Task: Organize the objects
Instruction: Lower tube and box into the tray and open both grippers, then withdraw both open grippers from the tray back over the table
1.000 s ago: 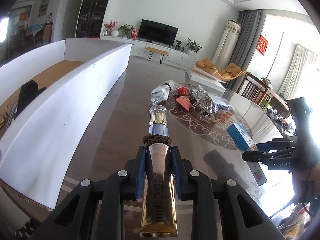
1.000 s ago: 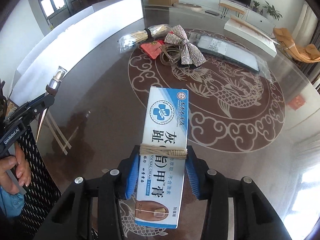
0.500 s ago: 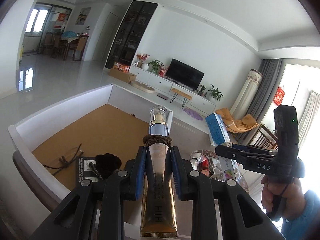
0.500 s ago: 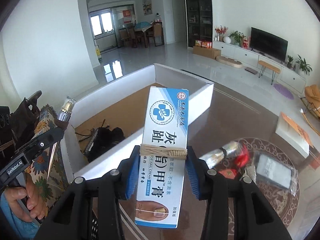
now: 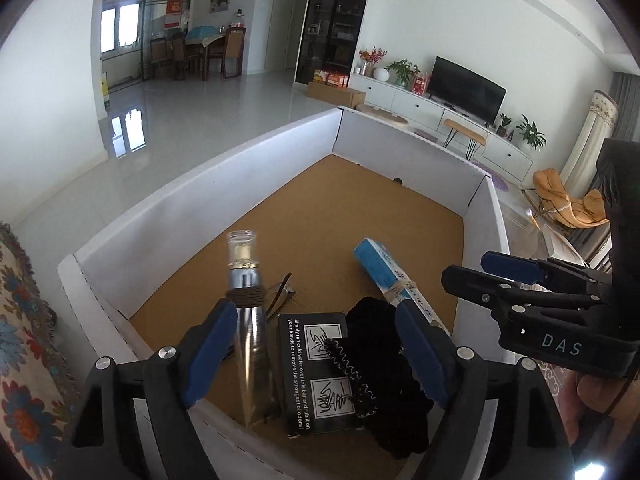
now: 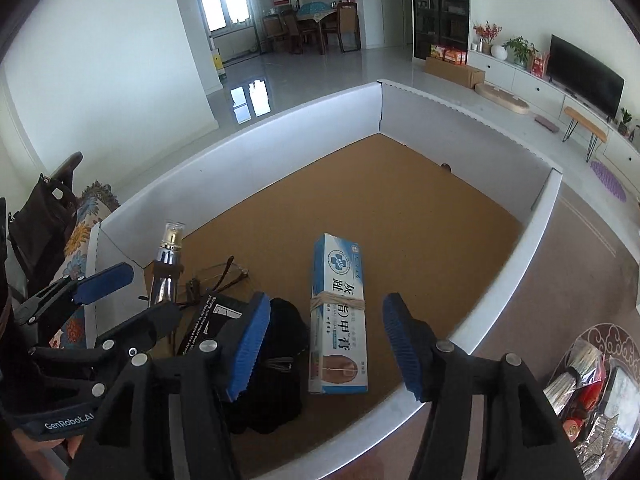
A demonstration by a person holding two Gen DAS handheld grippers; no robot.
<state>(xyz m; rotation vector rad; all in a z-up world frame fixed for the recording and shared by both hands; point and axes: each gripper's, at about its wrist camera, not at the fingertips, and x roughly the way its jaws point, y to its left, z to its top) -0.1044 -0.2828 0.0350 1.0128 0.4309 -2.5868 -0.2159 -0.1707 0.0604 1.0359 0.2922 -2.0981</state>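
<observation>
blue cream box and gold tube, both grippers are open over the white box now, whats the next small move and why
Probably lift both grippers clear and head back to the table. The left gripper and right gripper have just been opening; no pad presses the gold tube or the cream box, both over the white box. More items wait on the table.

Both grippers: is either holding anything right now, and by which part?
Nothing. The left gripper has just opened off the tube, the right gripper off the cream box; both items sit free between open jaws.

Glossy pale tiled floor (image 5: 192,120) runs to far bright windows (image 5: 120,28); black flat television (image 5: 466,88) on low white cabinet (image 5: 420,100) right
</observation>
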